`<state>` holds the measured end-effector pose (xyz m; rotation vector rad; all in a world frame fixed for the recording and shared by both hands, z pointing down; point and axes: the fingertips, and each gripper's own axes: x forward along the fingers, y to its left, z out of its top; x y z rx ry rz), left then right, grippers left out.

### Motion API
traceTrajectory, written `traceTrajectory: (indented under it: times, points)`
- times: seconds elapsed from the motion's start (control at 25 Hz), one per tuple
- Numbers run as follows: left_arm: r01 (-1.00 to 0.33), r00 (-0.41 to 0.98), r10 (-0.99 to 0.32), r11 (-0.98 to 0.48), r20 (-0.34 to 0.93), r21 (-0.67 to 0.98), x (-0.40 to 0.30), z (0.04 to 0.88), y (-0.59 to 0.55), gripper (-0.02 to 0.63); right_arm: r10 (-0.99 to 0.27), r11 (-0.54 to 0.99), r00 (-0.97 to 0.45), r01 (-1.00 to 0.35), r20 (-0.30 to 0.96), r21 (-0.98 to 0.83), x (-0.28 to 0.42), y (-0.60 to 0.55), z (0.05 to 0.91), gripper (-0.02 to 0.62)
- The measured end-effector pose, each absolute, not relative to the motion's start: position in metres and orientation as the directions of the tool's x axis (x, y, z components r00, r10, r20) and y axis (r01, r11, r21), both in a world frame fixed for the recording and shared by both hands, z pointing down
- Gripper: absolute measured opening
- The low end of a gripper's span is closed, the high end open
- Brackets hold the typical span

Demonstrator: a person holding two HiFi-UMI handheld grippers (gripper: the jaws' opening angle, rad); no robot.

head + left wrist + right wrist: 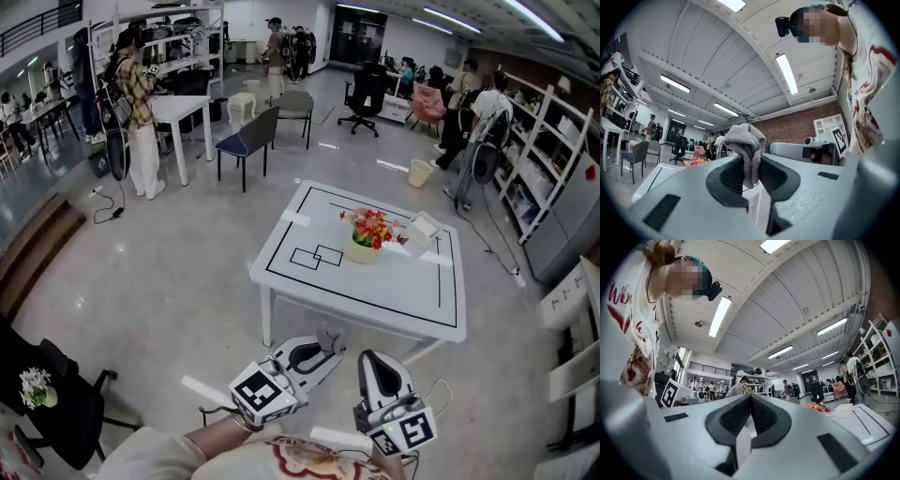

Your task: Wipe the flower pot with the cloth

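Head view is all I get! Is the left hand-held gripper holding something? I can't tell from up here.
Observer: Yes. The left gripper view shows the left hand-held gripper shut on a grey knitted cloth, which bunches up above the jaws.
Operator: Cool! What about the other one?
Observer: The right gripper view shows the right hand-held gripper with its jaws together and nothing between them.
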<state>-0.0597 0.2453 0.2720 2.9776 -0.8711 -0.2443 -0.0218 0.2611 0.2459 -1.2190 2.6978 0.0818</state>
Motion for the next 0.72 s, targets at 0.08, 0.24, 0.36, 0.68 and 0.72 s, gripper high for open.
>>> traceTrajectory:
  times: [0.08,0.24,0.36,0.68,0.72]
  points:
    - [-0.539,0.826,-0.545,-0.838,-0.141,0.084,-0.049,0.275,0.259,0.052,-0.746,0.654,-0.641,-0.756,-0.179,-0.018,-0.007,0.277,0.247,-0.002]
    - [-0.534,0.831,-0.543,-0.84,-0.119,0.098,-0.019,0.282,0.297,0.052,-0.762,0.639,-0.628,-0.769,-0.16,-0.024,0.026,0.316,0.252,-0.002]
    - [-0.529,0.835,-0.538,-0.843,-0.115,0.101,0.003,0.282,0.335,0.052,-0.761,0.642,-0.631,-0.766,-0.152,-0.032,0.047,0.351,0.254,-0.002]
    - [-0.618,0.774,-0.624,-0.781,-0.104,0.085,0.025,0.287,0.425,0.052,-0.713,0.697,-0.683,-0.715,-0.158,-0.057,0.072,0.435,0.264,-0.002]
    - [-0.63,0.765,-0.636,-0.771,-0.102,0.088,0.023,0.289,0.433,0.052,-0.708,0.703,-0.688,-0.708,-0.16,-0.062,0.072,0.441,0.264,-0.002]
